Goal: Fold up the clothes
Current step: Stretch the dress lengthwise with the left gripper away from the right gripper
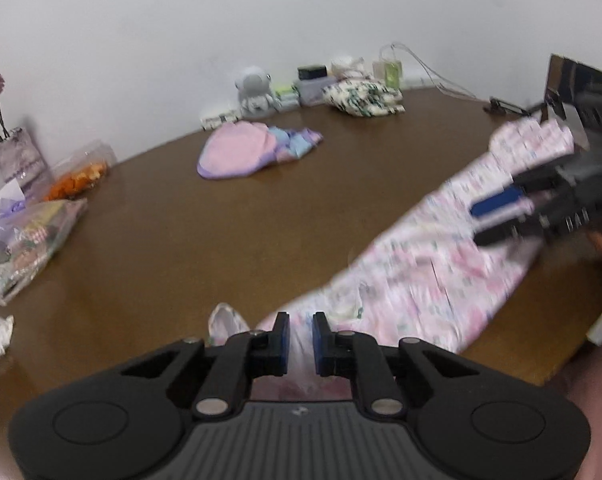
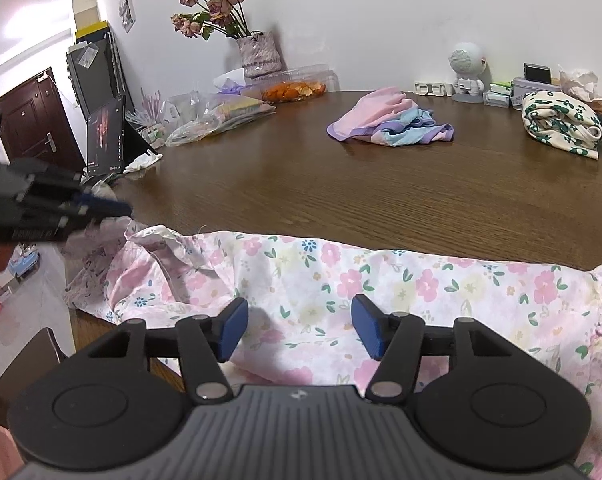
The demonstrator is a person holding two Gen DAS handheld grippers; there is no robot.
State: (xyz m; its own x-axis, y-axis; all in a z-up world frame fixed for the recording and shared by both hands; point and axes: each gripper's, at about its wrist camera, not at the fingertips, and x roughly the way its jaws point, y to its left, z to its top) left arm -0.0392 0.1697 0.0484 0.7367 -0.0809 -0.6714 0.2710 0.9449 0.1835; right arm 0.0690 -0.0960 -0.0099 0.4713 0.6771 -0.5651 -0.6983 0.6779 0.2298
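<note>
A pink floral garment [image 1: 421, 264] lies stretched along the near edge of the brown table [image 1: 221, 220]; it also fills the lower part of the right wrist view [image 2: 381, 280]. My left gripper [image 1: 301, 344] is narrowly closed on the garment's end, with fabric between its blue pads; it also shows blurred in the right wrist view [image 2: 113, 210]. My right gripper [image 2: 299, 330] is open just above the floral cloth, holding nothing; it shows blurred in the left wrist view [image 1: 485, 220].
A pink, blue and purple garment [image 2: 389, 124] and a folded green-flowered cloth [image 2: 561, 128] lie farther back. A vase of flowers [image 2: 257, 52], plastic bags [image 2: 221, 112], an orange snack box [image 2: 297, 88], an astronaut figure [image 2: 467, 72] and a tablet [image 2: 105, 136] line the edges.
</note>
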